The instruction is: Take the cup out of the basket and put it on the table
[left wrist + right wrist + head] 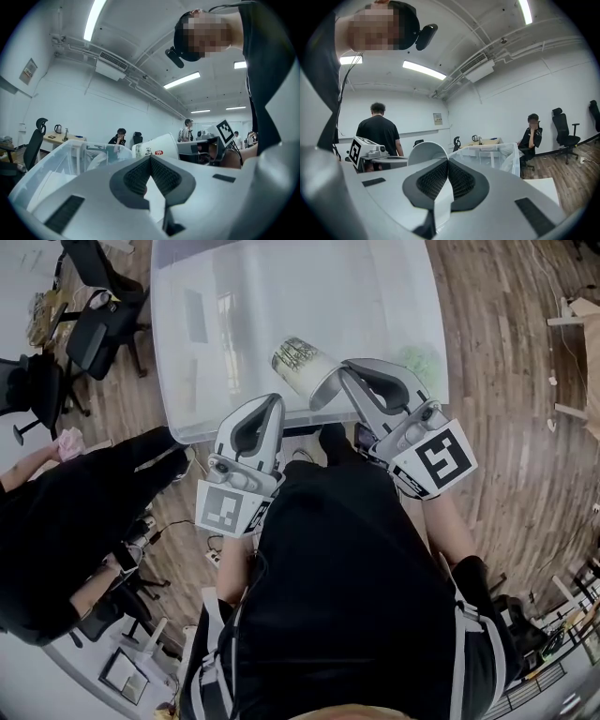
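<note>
Partly hidden, cup (424,151) peeks behind right fingers (433,180)

One paper cup (302,367). One clear plastic basket (178,352). Two grippers, the left gripper (273,401) and the right gripper (337,371), each carrying one marker cube (223,507). At least two black office chairs (105,329) in the upper left of the head view. One kettle (474,138) on one far desk (490,140). Two bystanders in the right gripper view: one standing person (377,131) and one seated person (532,133).
</note>
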`<state>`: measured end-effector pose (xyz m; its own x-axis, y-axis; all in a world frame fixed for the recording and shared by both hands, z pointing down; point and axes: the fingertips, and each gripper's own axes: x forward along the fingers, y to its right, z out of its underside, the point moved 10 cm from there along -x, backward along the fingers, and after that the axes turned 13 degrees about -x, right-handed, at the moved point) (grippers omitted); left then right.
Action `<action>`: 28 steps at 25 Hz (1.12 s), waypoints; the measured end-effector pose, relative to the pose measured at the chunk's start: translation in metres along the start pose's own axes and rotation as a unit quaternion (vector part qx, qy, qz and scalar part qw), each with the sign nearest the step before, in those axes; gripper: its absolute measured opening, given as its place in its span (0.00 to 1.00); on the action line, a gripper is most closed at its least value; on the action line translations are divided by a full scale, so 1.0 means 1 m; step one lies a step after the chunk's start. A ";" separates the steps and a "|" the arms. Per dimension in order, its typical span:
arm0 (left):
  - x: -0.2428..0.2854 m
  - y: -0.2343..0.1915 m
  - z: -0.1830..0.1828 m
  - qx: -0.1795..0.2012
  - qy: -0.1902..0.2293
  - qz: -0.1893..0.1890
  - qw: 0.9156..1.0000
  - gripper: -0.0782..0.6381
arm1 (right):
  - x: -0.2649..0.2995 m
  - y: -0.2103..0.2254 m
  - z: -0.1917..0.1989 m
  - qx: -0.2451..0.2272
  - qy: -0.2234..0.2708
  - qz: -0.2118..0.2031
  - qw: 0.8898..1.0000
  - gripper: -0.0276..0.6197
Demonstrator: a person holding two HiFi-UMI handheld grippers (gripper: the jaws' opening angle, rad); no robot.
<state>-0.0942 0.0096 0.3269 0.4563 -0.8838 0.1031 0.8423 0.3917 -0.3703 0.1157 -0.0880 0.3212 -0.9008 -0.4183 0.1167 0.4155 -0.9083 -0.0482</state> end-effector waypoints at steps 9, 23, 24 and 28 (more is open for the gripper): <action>-0.075 0.015 0.013 0.004 0.014 0.007 1.000 0.13 | -0.017 -0.071 -0.006 -0.024 -0.002 0.015 1.000 0.08; -0.242 0.066 0.060 -0.006 0.021 0.005 1.000 0.13 | -0.073 -0.241 -0.002 0.001 0.003 0.016 1.000 0.08; -0.250 0.069 0.063 -0.008 0.022 0.007 1.000 0.13 | -0.077 -0.250 -0.002 0.003 0.002 0.016 1.000 0.08; -0.273 0.082 0.072 -0.010 0.026 0.018 0.999 0.13 | -0.095 -0.275 -0.003 0.019 0.004 0.018 1.000 0.08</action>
<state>-0.1296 0.3018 0.3354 0.4702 -0.8816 0.0406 0.8192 0.4188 -0.3919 0.0864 0.2017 0.3200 -0.8861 -0.4507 0.1082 0.4520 -0.8919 -0.0137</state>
